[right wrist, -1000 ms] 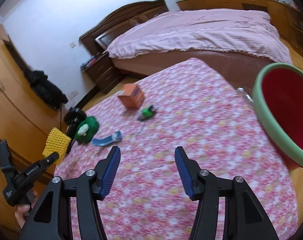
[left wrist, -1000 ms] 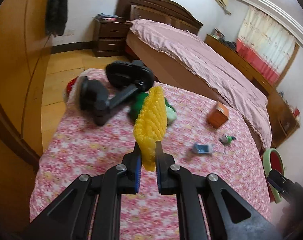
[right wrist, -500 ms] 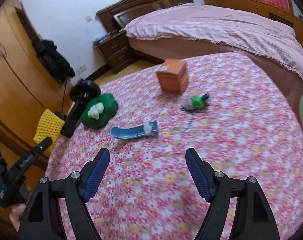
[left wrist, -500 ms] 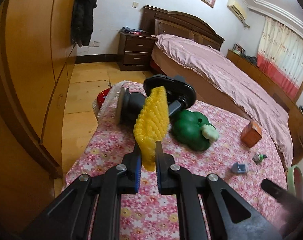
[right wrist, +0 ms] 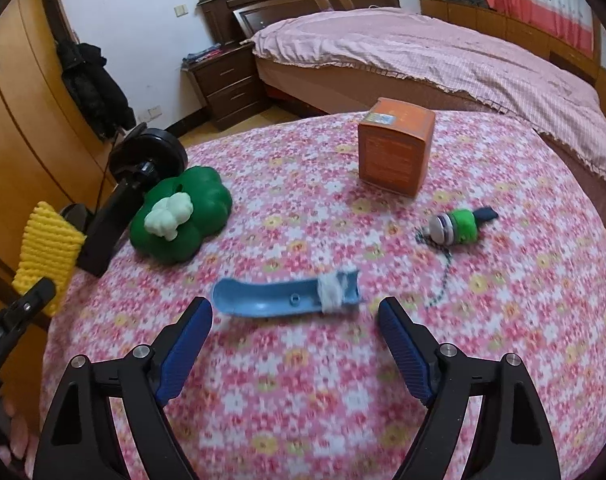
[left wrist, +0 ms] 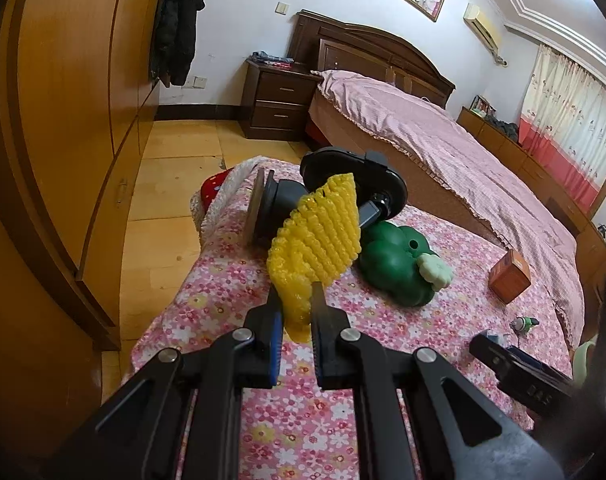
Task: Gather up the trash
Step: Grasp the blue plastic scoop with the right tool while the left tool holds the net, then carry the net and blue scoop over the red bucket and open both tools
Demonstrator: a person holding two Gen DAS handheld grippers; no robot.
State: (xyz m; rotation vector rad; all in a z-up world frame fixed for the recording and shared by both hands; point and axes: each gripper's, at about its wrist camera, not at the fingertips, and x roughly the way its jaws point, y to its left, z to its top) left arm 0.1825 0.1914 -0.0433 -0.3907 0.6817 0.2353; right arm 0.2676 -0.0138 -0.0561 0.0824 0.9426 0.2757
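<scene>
The yellow foam net [left wrist: 317, 246] was clamped upright in the left gripper [left wrist: 297, 330]; the blue plastic scrap [right wrist: 289, 300] lay just beyond the right gripper [right wrist: 295, 344], whose empty jaws were opening.

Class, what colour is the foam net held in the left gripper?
Yellow foam net, clearest in the left wrist view.

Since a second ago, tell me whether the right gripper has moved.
Yes. The right gripper has closed in on the blue scrap, jaws opening, nothing between them.
</scene>
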